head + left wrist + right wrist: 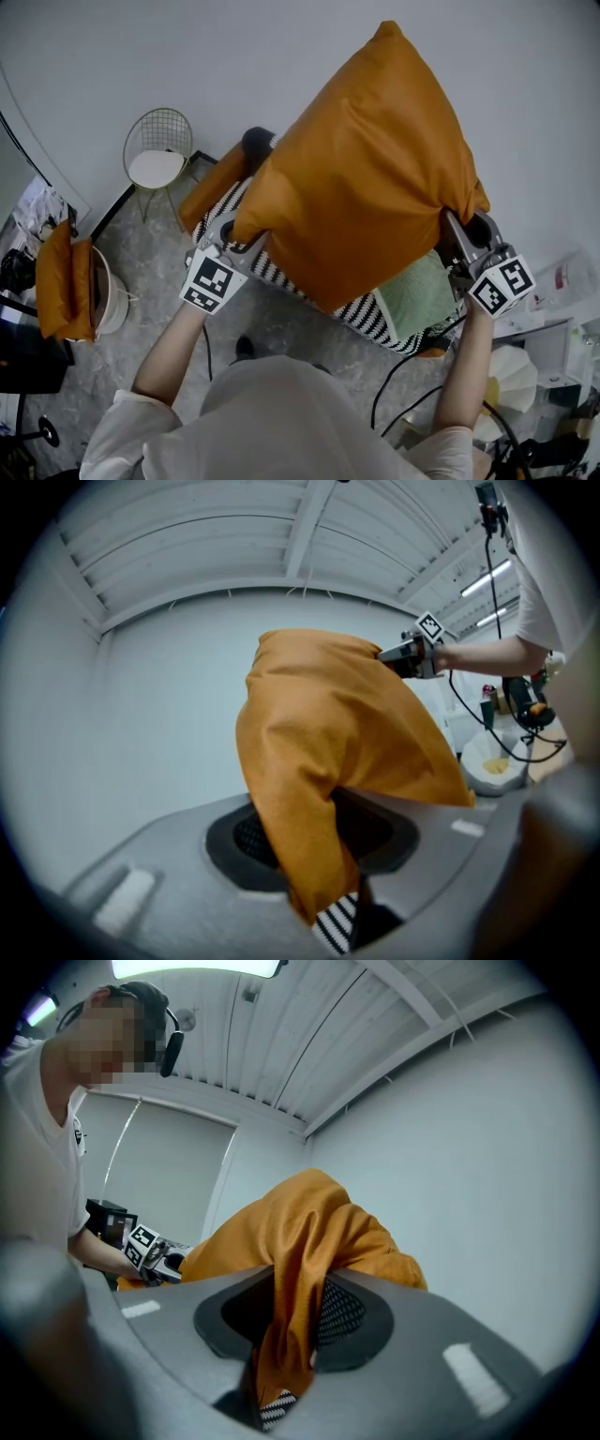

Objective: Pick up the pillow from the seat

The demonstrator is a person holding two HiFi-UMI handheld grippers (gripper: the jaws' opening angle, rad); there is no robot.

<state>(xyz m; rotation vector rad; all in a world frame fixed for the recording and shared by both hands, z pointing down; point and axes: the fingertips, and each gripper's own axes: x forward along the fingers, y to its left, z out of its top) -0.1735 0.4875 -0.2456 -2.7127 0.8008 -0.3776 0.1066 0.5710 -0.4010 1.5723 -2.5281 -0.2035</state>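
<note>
A big orange pillow [370, 164] hangs in the air between my two grippers, lifted off the black-and-white striped seat [366, 314] below it. My left gripper [236, 242] is shut on the pillow's lower left corner; in the left gripper view the orange cloth [309, 836] is pinched between its jaws. At the pillow's right corner my right gripper [457, 234] is shut too, and the right gripper view shows the fabric [286, 1335] bunched between its jaws. Each gripper view also catches the other gripper across the pillow, the right one [403, 655] and the left one [155, 1255].
A green cushion [412, 295] and a second orange cushion [216, 183] lie on the striped seat. At the back left stands a wire chair [157, 155]. A white bin [108, 291] with orange cloth stands at the left. Cables [403, 375] and clutter lie on the floor at the right.
</note>
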